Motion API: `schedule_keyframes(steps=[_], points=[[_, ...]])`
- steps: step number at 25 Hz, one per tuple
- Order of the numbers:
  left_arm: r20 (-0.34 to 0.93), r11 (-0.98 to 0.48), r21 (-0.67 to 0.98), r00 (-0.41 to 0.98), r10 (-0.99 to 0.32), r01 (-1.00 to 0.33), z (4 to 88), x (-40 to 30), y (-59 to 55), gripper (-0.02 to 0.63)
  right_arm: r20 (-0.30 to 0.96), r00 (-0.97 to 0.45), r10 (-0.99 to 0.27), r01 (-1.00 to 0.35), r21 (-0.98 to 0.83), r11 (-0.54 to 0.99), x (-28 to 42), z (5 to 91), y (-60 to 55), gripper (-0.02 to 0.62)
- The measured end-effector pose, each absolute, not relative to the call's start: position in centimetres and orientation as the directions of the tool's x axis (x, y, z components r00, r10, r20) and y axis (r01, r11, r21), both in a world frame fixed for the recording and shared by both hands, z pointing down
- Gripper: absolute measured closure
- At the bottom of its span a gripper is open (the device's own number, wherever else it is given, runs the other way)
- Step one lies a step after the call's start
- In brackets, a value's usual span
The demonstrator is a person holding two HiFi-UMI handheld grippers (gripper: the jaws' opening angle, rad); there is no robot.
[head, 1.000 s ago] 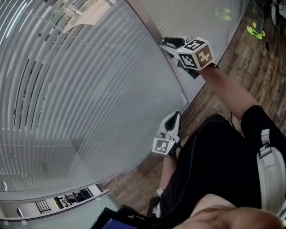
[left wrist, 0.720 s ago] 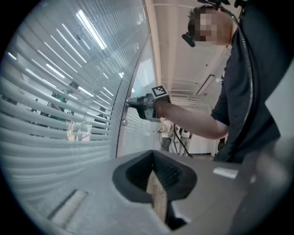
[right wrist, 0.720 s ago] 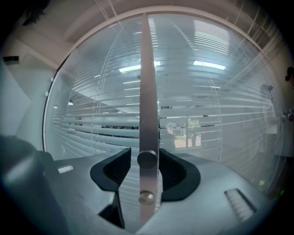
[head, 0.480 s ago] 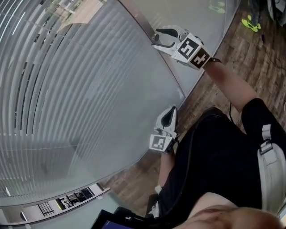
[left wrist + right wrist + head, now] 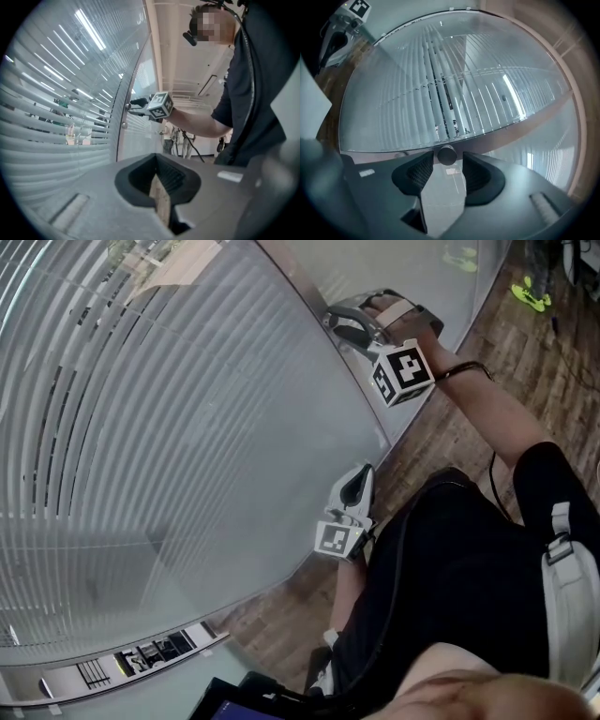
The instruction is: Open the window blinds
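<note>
Filling the glazed wall, the window blinds [image 5: 141, 427] sit behind the glass as long, pale grey horizontal slats that run up to the metal frame post [image 5: 352, 381] at the window's right edge. Most slats lie flat against one another and read as a near-solid striped sheet, but toward the left edge a band of them is tilted, with dark gaps between the slats. The right gripper view shows the same band [image 5: 440, 98], where bits of the room beyond show through the slits.

The right gripper [image 5: 339, 322] is held level against the frame post, high on the window's right edge. Its jaws have just been opening wide and then easing in slightly; they stand well apart, with a small round grey knob [image 5: 447, 154] between their tips. The pads do not clamp on it.

The left gripper [image 5: 361, 479] hangs lower, near the bottom right corner of the window and just above the wooden floor [image 5: 525, 371]. Its jaws are closed together with nothing between them [image 5: 159, 187], and it is pointing level along the glass
</note>
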State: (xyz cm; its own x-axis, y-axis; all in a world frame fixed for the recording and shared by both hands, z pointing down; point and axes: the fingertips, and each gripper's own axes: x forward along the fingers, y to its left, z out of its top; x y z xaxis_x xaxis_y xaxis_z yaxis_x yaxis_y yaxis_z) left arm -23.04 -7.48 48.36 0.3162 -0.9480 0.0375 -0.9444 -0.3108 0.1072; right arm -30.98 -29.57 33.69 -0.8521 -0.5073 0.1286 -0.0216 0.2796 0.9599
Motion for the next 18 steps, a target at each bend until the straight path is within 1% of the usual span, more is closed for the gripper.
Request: schedule_keyframes(steps=[6,8,15,18], points=[[0.034,-0.302,0.106,0.307,-0.951,-0.947,48.30,-23.48,-7.53,0.607,0.128,-0.853,-0.507,-0.010,0.965,0.261,-31.55,33.82,-29.64,0.415],[0.036,-0.304,0.103,0.309,-0.950,-0.947,48.30,-23.43,-7.57,0.607,0.124,-0.852,-0.508,-0.006,0.969,0.246,-31.73,33.83,-29.60,0.463],[0.041,-0.305,0.102,0.310,-0.950,-0.947,48.57,-23.52,-7.54,0.607,0.113,-0.851,-0.514,-0.023,0.968,0.250,-31.58,33.94,-29.58,0.466],[0.030,-0.305,0.101,0.310,-0.950,-0.947,48.50,-23.57,-7.56,0.607,0.121,-0.854,-0.506,-0.053,0.947,0.316,-31.57,33.75,-29.56,0.466]])
